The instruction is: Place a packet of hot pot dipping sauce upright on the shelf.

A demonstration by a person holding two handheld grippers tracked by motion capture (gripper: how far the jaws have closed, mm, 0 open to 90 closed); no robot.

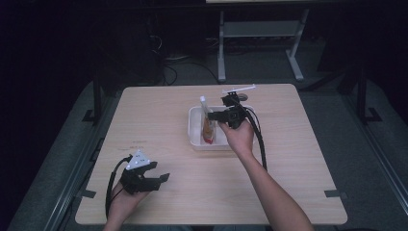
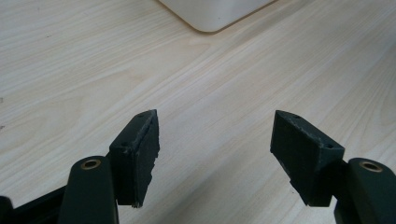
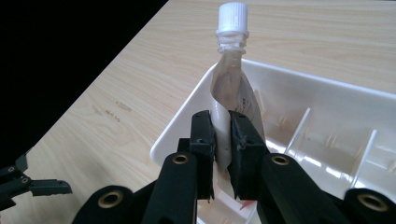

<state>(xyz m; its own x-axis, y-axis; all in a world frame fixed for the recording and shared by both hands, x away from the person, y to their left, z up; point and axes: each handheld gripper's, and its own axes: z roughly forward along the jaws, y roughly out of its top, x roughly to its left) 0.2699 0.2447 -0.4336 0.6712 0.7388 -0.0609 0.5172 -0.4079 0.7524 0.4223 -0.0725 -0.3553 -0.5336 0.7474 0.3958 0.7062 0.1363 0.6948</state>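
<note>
Nearest the high camera, the person's two forearms are reaching in from the bottom edge over the pale wood-grain counter (image 1: pixel 159 125), which is taking up most of the scene. Beyond its far edge, the legs of a grey metal stand (image 1: pixel 260 43) are showing against a dark room.

Toward the far middle of the counter, a white plastic tray (image 1: pixel 196 126) with dividers inside is sitting flat. In the right tool view its inner walls are splitting it into compartments, and the pouch is standing in the end compartment at the near-left corner.

Near the front left corner, the left hand (image 1: pixel 126 198) is holding the left tool (image 1: pixel 162 171) just above the bare wood, well apart from the tray. Its jaws are standing wide with nothing between them, and a rounded corner of the tray is showing ahead in the left tool view.

At the tray, the right hand (image 1: pixel 239 135) is holding the right tool (image 3: pixel 222 140), whose jaws are pinching a spouted drink pouch (image 3: pixel 231 91) by its flat body. That pouch is standing roughly upright, its white screw cap (image 3: pixel 232 16) rising above the tray's rim.
</note>
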